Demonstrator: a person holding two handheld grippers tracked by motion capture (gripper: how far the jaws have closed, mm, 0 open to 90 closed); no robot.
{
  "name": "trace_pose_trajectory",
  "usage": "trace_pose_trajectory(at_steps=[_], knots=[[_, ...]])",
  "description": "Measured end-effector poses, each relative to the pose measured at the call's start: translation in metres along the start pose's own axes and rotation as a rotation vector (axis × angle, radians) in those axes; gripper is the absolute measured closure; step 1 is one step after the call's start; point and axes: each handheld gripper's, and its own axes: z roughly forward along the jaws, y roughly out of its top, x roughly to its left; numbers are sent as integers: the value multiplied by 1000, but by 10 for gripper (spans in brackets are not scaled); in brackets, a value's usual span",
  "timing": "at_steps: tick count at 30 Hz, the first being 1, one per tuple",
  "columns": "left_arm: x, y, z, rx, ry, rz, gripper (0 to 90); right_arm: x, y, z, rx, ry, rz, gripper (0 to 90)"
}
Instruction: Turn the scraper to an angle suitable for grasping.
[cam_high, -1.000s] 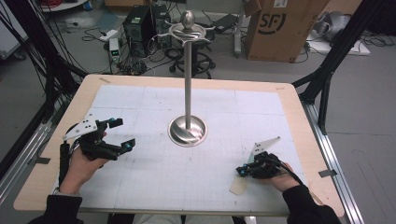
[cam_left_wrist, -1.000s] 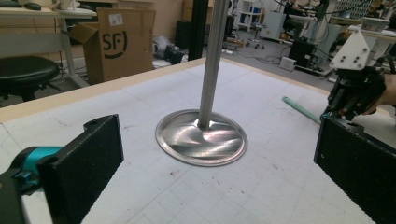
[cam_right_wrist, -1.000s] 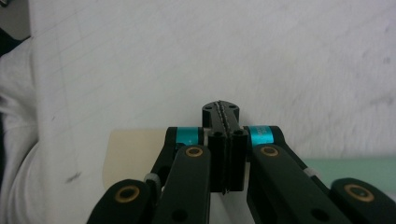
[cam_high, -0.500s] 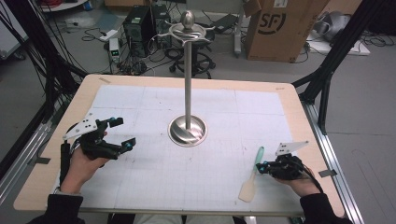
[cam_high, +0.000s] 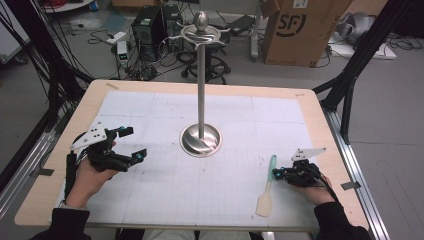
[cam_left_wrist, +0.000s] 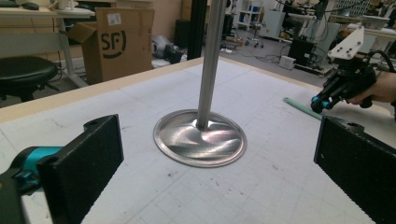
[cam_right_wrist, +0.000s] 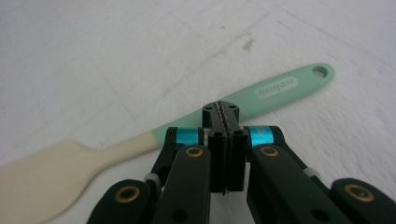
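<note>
On the left, my left tool hovered low over the counter near its left edge, its jaws spread wide apart with nothing between them. Open mat lay between it and the metal stand, whose round base sat mid-counter, well apart from both hands. Farther right, the spatula lay flat near the front edge, cream blade toward me, mint handle pointing away. My right tool had its jaws pressed together, empty, tips just beside the handle, close to the right edge.
</note>
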Motion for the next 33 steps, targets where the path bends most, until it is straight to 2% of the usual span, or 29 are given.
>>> trace_pose_trajectory(at_steps=[13,17,19,21,27,28,29,33], knots=[[0,0,0,0,-1,0,19,9,31,30,22,37,-65,900],[1,0,0,1,-2,2,19,-3,36,34,1,5,-13,900],[1,0,1,3,0,0,19,-8,39,38,-6,13,19,900],[1,0,1,1,0,-1,19,-9,43,43,-10,21,19,900],[0,-1,1,3,-1,-2,19,3,57,58,10,60,-20,900],[0,0,1,3,-1,3,19,5,58,60,16,74,-22,900],[0,0,1,3,-1,4,19,13,64,67,28,98,-53,900],[1,0,-1,-3,2,-2,19,23,72,76,45,139,-74,900]])
